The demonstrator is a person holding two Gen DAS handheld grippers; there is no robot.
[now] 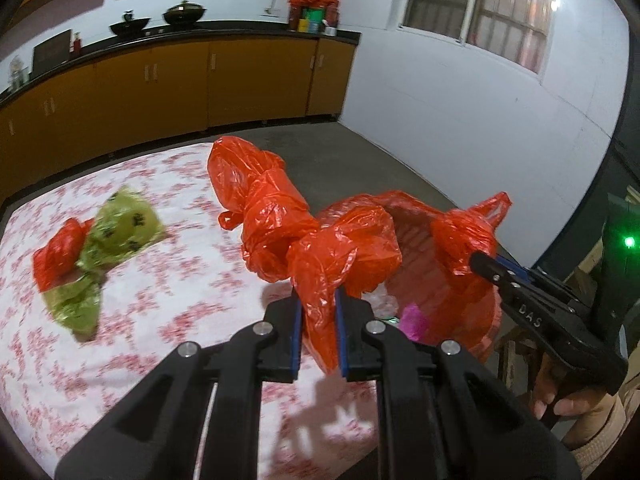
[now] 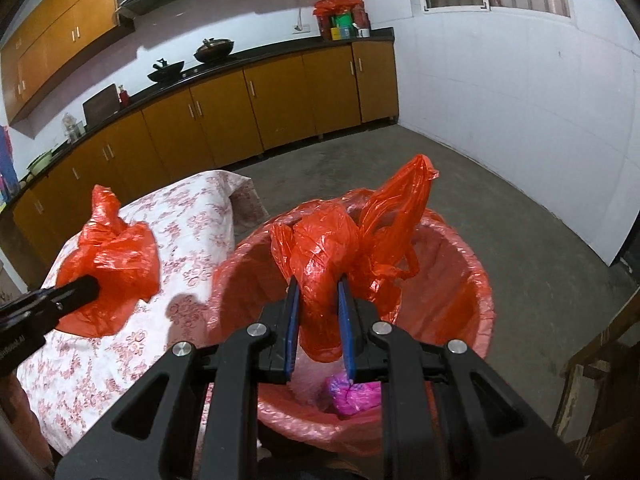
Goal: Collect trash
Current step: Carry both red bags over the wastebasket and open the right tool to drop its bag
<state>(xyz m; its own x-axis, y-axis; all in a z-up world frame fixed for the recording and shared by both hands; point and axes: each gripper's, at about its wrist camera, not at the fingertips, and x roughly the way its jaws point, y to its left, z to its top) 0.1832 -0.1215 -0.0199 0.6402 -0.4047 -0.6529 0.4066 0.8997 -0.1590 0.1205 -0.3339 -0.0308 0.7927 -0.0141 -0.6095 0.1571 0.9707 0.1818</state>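
Left wrist view: table point(image 1: 120, 360) holds green wrappers point(image 1: 116, 228); beside it a lined bin point(image 2: 460, 280) contains a pink scrap point(image 2: 354, 394). Left gripper point(image 1: 318, 320) clamps one bunch of the red bag point(image 1: 344, 256), right gripper point(image 2: 318, 320) another bunch, over the bin.

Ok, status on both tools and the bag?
Left tool shut on red bag. Right tool shut on it too, over bin. Wrappers left on table.
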